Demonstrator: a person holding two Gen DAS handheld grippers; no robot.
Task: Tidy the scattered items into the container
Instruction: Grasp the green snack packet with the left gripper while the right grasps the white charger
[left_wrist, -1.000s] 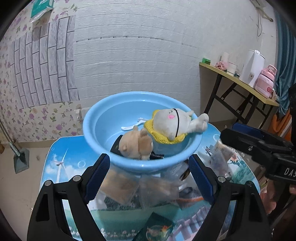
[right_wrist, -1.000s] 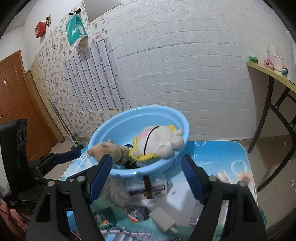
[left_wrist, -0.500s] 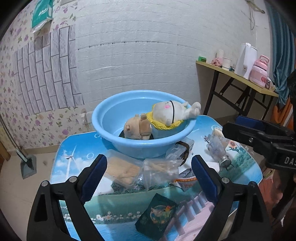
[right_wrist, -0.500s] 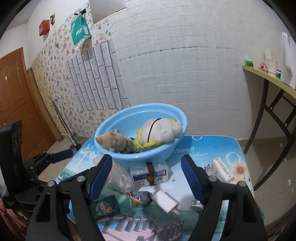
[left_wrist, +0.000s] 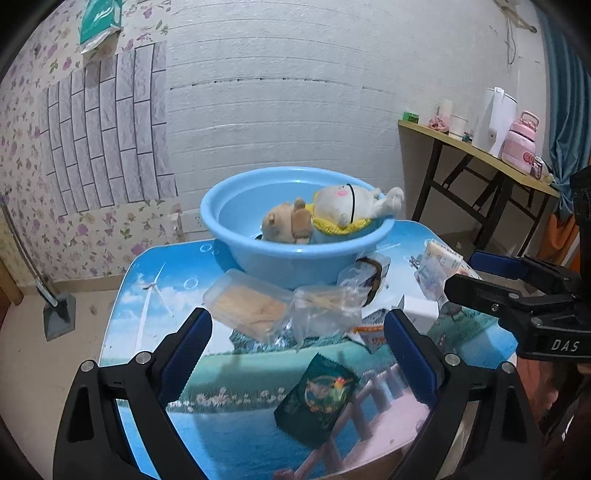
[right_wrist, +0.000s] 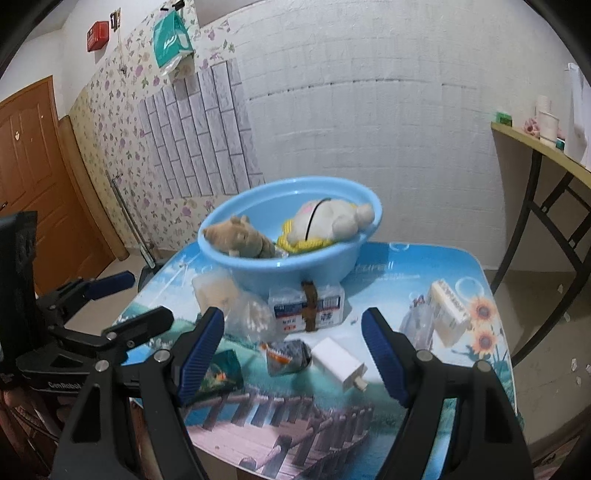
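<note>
two plush toys lie in your one blue basin (left_wrist: 295, 258). your left gripper (left_wrist: 297, 349) is opening on nothing; your right gripper (right_wrist: 293, 356) is spread, empty.

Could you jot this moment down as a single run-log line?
left gripper: opening, empty | right gripper: open, empty | round blue plastic basin: two plush toys | table: items scattered

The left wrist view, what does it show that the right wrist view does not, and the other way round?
Only the left wrist view shows the pink flask and white kettle on the side table. Only the right wrist view shows the brown door and red wall box. Both share the blue basin holding the two plush toys, the green packet, the white charger and the open, empty left gripper, its jaws opening wider, and right gripper.
</note>
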